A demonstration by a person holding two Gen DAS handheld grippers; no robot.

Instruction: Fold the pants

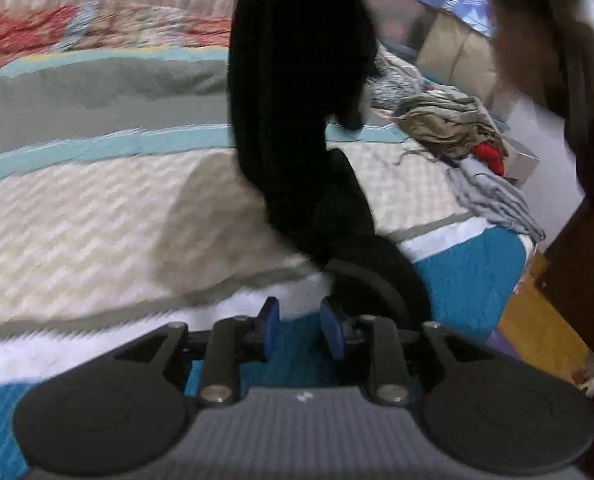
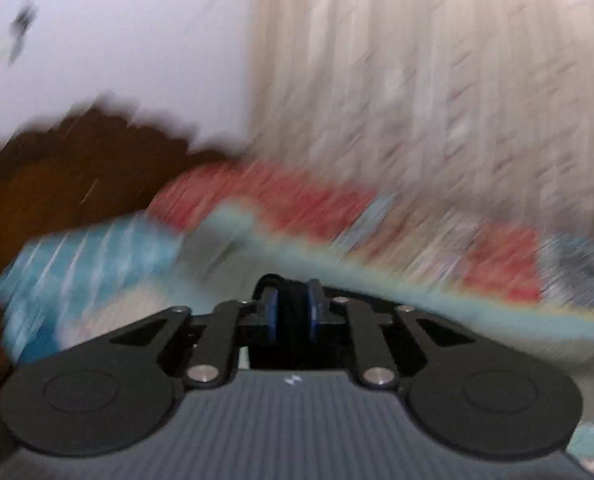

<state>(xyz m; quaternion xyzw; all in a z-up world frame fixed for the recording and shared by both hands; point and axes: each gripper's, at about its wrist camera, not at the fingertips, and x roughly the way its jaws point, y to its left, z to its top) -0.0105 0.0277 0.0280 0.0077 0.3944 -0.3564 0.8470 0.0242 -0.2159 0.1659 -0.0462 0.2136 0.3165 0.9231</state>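
Black pants (image 1: 297,92) hang in the air above the bed, held up from out of frame at the top, and trail down to just past my left gripper's right finger. My left gripper (image 1: 299,326) is open, its blue pads apart with nothing between them; the lowest fold of the pants lies close to the right pad (image 1: 331,332). In the blurred right wrist view my right gripper (image 2: 293,312) has its blue pads close together on dark cloth, the black pants (image 2: 293,300).
The bed is covered by a quilt (image 1: 97,200) with cream, grey, teal and red bands. A pile of other clothes (image 1: 453,128) lies at its far right corner, boxes (image 1: 457,28) beyond. A wooden headboard (image 2: 57,176) and wall show in the right wrist view.
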